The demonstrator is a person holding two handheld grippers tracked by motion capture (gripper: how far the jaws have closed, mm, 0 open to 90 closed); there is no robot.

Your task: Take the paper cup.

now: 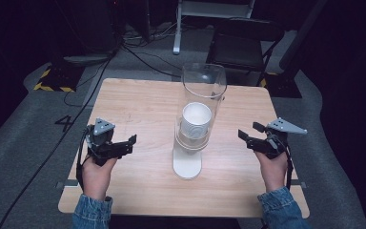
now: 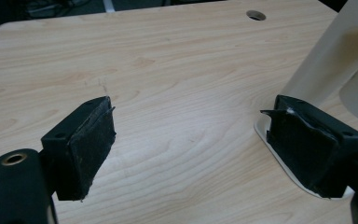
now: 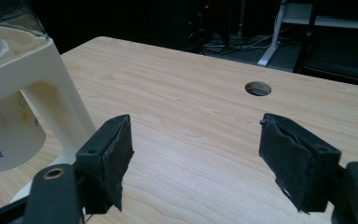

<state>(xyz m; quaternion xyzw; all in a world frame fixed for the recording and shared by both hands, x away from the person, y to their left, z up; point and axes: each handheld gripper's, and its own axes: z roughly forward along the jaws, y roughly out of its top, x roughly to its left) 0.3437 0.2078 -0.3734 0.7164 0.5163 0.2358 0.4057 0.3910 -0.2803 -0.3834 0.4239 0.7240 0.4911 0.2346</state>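
Note:
A cup dispenser stands at the middle of the wooden table [image 1: 138, 100]: a clear tube [image 1: 204, 83] on a white stand [image 1: 187, 164], with stacked white paper cups [image 1: 196, 119] inside. My left gripper [image 1: 129, 144] is held to its left, open and empty, jaws pointing toward the stand. In the left gripper view the open gripper [image 2: 189, 126] hovers over bare wood, with the stand [image 2: 321, 60] just behind its right jaw. My right gripper [image 1: 249, 131] sits to the dispenser's right, also open and empty. The right gripper view has the gripper [image 3: 196, 135] open, with the stand [image 3: 42, 79] and a cup [image 3: 9, 135] at left.
A round cable hole [image 3: 258, 88] pierces the table near its far edge. Beyond the table are a black chair [image 1: 245, 45], floor cables [image 1: 143, 55] and yellow-black tape [image 1: 52, 83]. Bare wood lies on both sides of the dispenser.

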